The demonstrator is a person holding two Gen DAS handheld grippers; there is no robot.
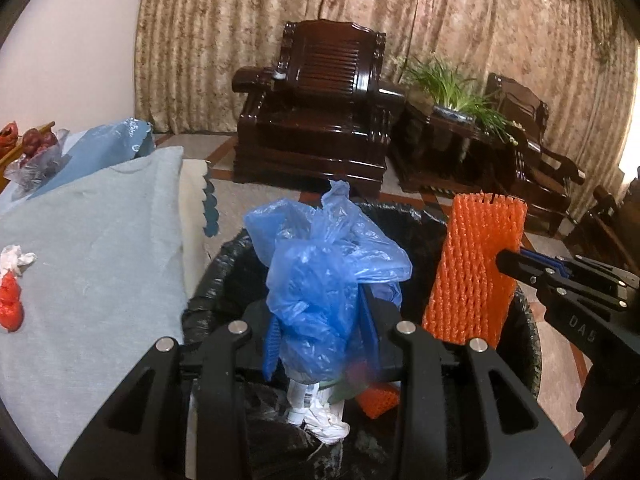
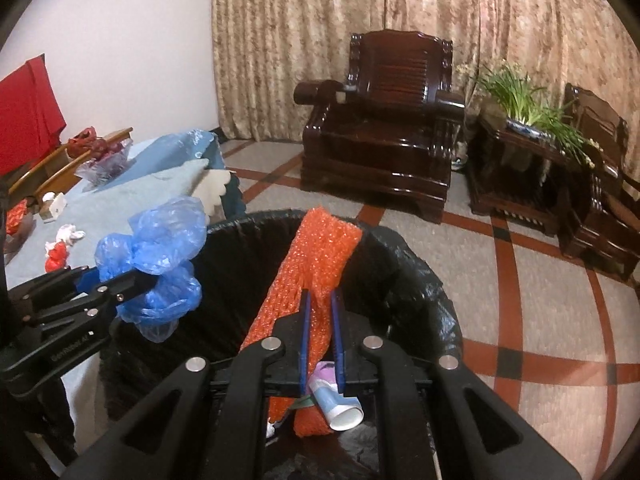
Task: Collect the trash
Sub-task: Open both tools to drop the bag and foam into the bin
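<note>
My left gripper (image 1: pixel 320 320) is shut on a crumpled blue plastic bag (image 1: pixel 324 276) and holds it over the open black-lined trash bin (image 1: pixel 208 280). My right gripper (image 2: pixel 320 320) is shut on an orange foam net sleeve (image 2: pixel 316 256), which stands up above the same bin (image 2: pixel 416 276). From the right wrist, the left gripper (image 2: pixel 156 280) with the blue bag (image 2: pixel 156 240) is at the left rim. In the left wrist view the right gripper (image 1: pixel 504 260) pinches the orange sleeve (image 1: pixel 476 264). Inside the bin lie white crumpled paper (image 1: pixel 324 420), another orange net piece (image 1: pixel 376 400) and a paper cup (image 2: pixel 340 408).
Left of the bin a table with a light blue cloth (image 1: pixel 92 240) carries red and white scraps (image 1: pixel 10 292) and a bag of red fruit (image 1: pixel 38 148). Dark wooden armchairs (image 1: pixel 316 108), a side table with a green plant (image 1: pixel 452 88) and curtains stand beyond on the tiled floor.
</note>
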